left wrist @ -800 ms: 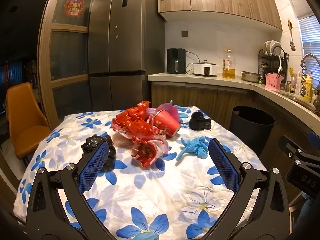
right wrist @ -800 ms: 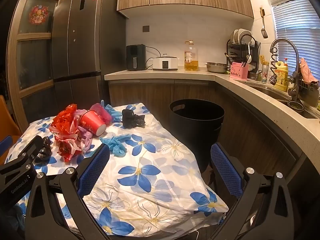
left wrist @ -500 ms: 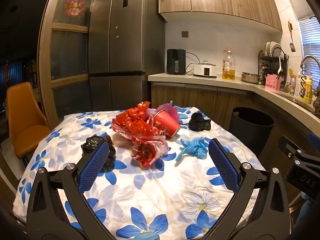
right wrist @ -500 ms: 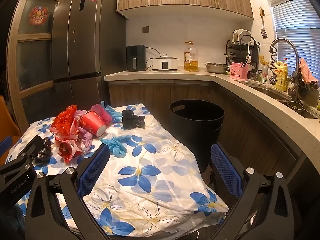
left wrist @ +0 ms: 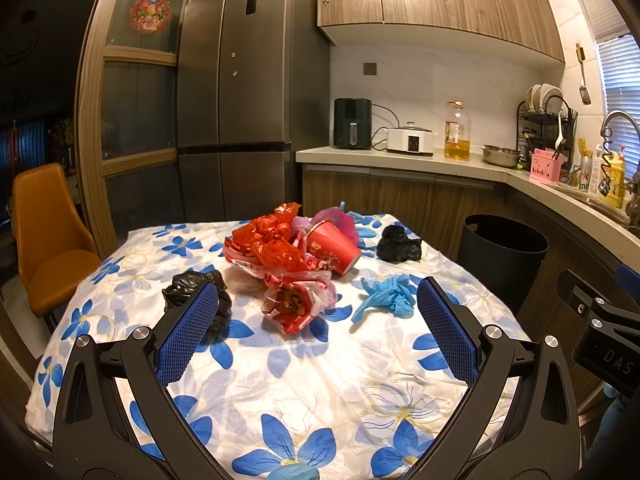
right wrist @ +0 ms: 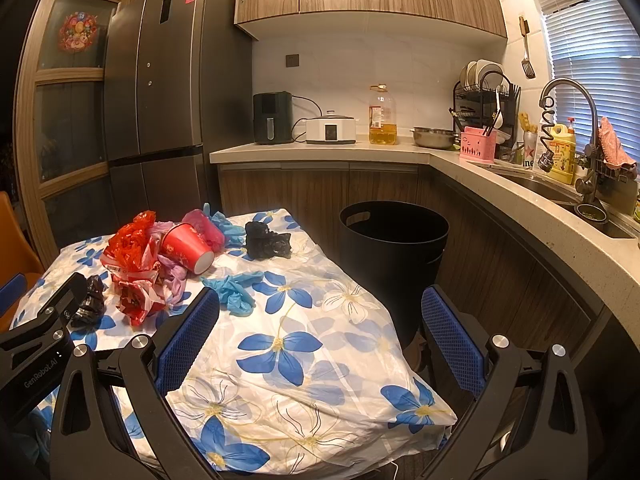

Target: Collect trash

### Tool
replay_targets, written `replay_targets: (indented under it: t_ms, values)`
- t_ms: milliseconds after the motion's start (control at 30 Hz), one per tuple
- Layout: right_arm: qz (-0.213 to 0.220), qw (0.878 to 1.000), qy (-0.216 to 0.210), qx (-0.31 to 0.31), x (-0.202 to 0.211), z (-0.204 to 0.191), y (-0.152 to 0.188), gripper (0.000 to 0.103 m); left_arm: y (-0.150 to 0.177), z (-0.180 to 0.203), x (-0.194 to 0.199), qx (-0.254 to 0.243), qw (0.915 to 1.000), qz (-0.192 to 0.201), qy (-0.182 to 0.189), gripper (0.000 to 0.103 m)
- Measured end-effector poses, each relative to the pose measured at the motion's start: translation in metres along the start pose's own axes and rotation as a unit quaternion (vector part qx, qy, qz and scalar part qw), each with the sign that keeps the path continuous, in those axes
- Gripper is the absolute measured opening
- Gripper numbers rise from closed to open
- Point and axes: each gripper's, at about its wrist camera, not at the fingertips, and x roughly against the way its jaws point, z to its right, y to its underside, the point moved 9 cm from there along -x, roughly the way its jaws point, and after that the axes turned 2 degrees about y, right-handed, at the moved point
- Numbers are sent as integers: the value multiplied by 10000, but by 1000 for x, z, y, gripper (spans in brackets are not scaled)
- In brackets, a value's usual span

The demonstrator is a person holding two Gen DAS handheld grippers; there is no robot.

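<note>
Trash lies on a table with a blue-flowered cloth (left wrist: 304, 376). Red plastic wrappers (left wrist: 276, 256) are piled mid-table with a red paper cup (left wrist: 334, 247) on its side. A crumpled black bag (left wrist: 200, 292) lies at the left, another black bag (left wrist: 399, 244) at the far right, and blue gloves (left wrist: 384, 296) sit right of centre. My left gripper (left wrist: 318, 328) hovers open over the near part of the table, empty. My right gripper (right wrist: 320, 332) is open and empty over the table's right corner, with the cup (right wrist: 188, 247) and gloves (right wrist: 236, 290) ahead to its left.
A black trash bin (right wrist: 394, 248) stands on the floor between the table and the kitchen counter (right wrist: 500, 184). An orange chair (left wrist: 48, 232) stands left of the table. A tall fridge (left wrist: 240, 120) is behind it. The right gripper's body (left wrist: 600, 328) shows at the left wrist view's right edge.
</note>
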Motion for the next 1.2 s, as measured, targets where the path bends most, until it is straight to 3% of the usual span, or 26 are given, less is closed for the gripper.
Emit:
replay_targets:
  t_ms: [1200]
  values:
    - [54, 10000, -6, 16, 1, -3, -4, 98, -4, -1, 1, 62, 10000, 39, 12, 98]
